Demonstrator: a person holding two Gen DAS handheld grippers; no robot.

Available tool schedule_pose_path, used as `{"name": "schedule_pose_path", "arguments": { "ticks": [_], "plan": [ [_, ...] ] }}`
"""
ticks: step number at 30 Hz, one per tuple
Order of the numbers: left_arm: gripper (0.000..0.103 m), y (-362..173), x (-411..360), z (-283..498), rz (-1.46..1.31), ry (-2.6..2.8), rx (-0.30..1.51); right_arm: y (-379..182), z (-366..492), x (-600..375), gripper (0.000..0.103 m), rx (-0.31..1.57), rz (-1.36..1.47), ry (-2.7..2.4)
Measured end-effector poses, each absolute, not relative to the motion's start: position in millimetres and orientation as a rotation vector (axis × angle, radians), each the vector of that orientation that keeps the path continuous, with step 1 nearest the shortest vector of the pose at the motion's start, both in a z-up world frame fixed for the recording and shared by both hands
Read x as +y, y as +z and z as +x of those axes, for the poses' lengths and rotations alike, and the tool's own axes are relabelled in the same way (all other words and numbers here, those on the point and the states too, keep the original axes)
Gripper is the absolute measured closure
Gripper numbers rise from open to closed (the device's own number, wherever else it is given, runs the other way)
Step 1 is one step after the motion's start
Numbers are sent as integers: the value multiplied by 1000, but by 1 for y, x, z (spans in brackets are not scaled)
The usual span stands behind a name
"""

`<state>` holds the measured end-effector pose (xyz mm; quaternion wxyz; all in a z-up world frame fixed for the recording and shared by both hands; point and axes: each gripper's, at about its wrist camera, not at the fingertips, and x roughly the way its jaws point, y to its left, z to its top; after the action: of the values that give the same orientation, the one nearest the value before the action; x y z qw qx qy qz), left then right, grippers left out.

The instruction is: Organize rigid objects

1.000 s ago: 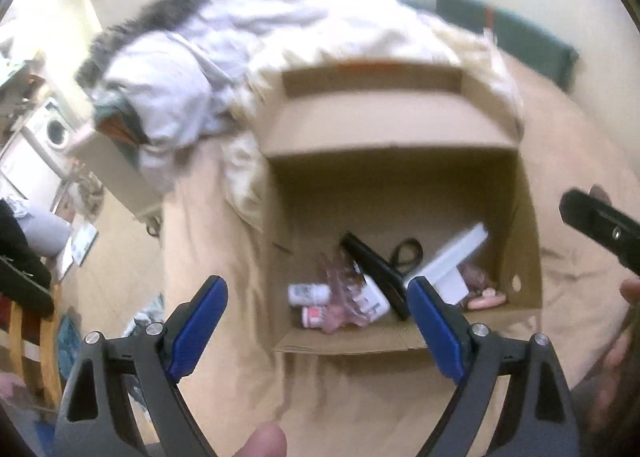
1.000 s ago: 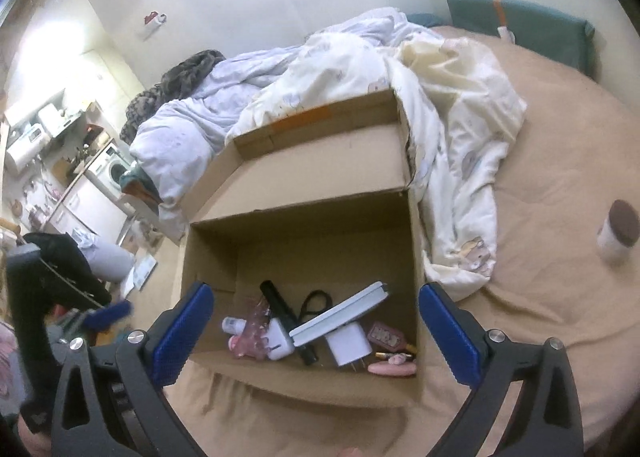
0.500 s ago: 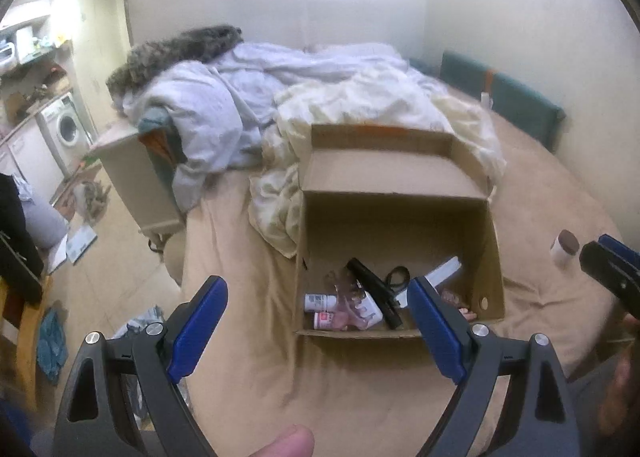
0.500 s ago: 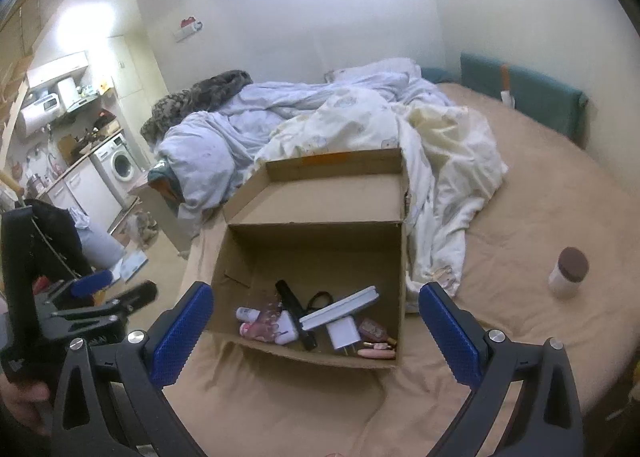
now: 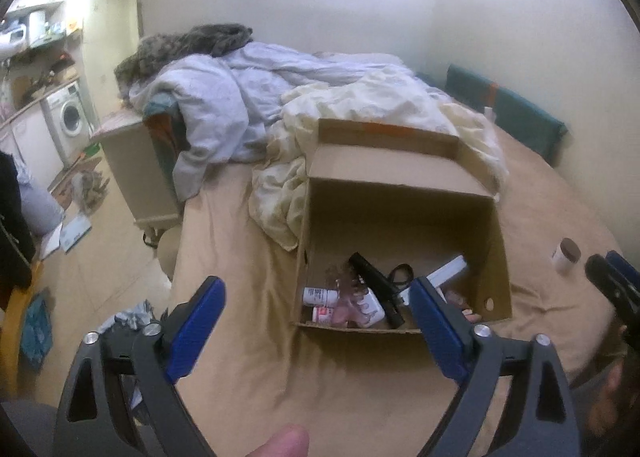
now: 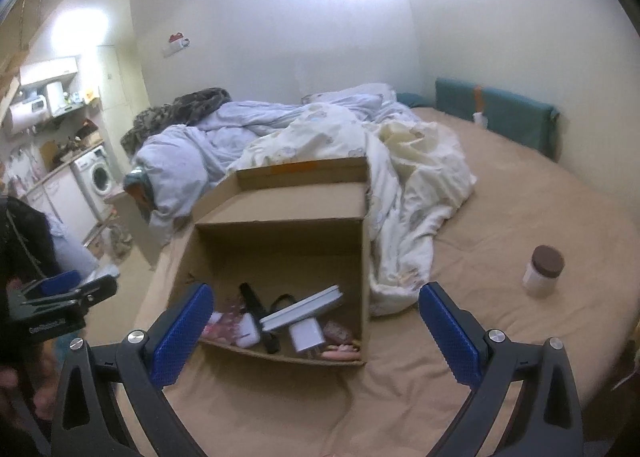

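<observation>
Both tongs (image 5: 316, 305) (image 6: 316, 317) have black frames, blue ribbed pads, silver screws.

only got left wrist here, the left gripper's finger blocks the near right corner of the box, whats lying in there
Observer: In the right wrist view a white charger plug lies there, with a pink item beside it against the front wall of the cardboard box.
Operator: i only see the tip of the right gripper, is it holding anything
Observer: No. The right gripper is open, with nothing between its fingers.
</observation>
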<state>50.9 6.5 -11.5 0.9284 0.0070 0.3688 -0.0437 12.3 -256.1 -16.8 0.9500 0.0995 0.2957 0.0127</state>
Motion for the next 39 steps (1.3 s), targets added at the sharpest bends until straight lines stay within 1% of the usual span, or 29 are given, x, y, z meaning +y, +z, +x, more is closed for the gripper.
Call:
{"name": "schedule_pose_path", "arguments": {
  "ticks": [3,9,18,39],
  "plan": [
    [1,-15,6,54,16,-71,758,-24,22,-253,0,650,203,45],
    [1,-10,8,47,22,-73,715,-24,24,-248,0,647,187,45],
    [1,-16,0,49,41,-95,748,-28,30,-248,0,682,198,39],
    [1,-14,6,49,30,-77,746,-32,30,-252,0,703,233,34]
  ]
}}
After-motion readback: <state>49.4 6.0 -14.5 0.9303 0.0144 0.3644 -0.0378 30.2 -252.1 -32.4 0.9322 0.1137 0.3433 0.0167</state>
